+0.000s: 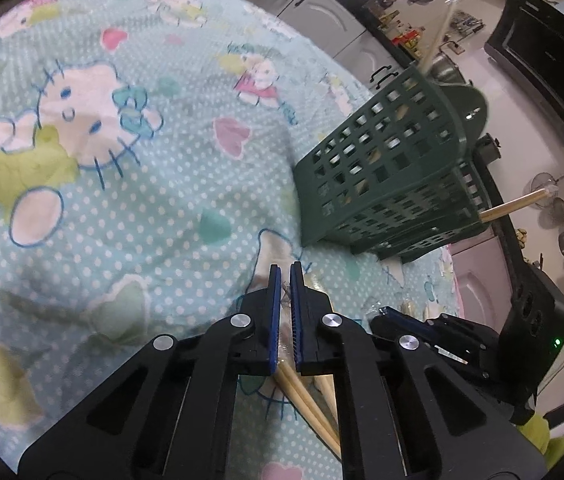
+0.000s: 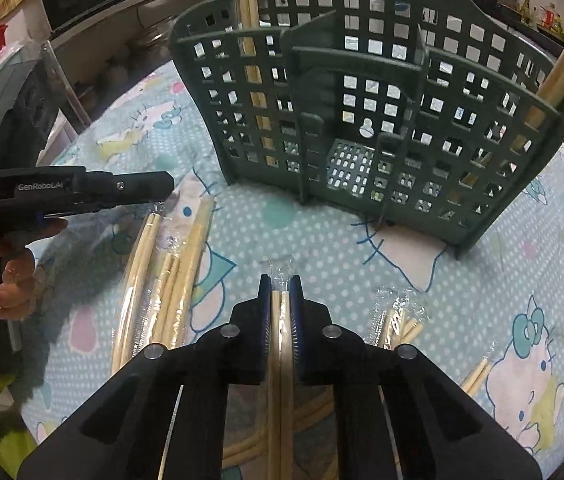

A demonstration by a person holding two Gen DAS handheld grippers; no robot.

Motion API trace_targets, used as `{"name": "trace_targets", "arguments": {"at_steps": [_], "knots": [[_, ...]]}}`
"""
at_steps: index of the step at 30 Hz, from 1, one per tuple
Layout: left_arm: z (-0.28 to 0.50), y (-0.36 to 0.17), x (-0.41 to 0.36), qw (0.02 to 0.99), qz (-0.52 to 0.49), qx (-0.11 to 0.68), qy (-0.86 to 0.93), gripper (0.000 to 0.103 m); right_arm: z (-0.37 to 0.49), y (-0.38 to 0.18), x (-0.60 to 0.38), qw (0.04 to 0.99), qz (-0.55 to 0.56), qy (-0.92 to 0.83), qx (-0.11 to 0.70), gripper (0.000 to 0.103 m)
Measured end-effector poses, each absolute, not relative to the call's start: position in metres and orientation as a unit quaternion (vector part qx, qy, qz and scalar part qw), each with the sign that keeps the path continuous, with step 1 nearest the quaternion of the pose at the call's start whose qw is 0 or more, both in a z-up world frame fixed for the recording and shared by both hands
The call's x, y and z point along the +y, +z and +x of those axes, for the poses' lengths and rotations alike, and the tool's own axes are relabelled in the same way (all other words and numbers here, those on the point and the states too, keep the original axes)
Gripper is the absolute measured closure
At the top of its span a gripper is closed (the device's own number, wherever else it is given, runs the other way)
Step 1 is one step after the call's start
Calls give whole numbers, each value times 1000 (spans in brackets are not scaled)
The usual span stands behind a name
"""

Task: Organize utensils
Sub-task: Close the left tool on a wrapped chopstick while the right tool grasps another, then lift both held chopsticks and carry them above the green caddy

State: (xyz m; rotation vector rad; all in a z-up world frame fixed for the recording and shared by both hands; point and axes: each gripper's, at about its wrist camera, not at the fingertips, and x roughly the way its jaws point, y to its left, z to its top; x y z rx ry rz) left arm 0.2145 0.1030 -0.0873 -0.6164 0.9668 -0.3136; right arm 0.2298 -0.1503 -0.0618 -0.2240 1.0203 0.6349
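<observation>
Kitchen table under a Hello Kitty cloth [image 2: 266, 224]; green lattice caddy [image 2: 361, 112] upper centre. Right gripper [image 2: 280, 292] clenched on a wrapped chopstick pair [image 2: 280, 344], frame centre. Left gripper [image 1: 285, 280] nearly closed around film wrap; a firm grasp I cannot tell. Likely light, stiff, slick in plastic: pinch mid-shaft, across both sticks.

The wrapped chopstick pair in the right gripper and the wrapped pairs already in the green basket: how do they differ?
The wrapped chopstick pair is clamped in the right gripper, low over the cloth, outside the green plastic lattice basket. The basket chopsticks stand upright in end compartments, ungripped. Both are pale wood.
</observation>
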Motion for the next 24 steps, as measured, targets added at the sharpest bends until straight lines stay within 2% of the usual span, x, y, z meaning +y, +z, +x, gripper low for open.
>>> {"name": "trace_targets", "arguments": {"at_steps": [12,24], "knots": [[197,-41,126,860,-285,401,-136,101,225,-27,-136,828,-65,328,449,94],[183,13,103,880,-262,352,-180,101,203,19,-131,843,-62,358,396,94]]}}
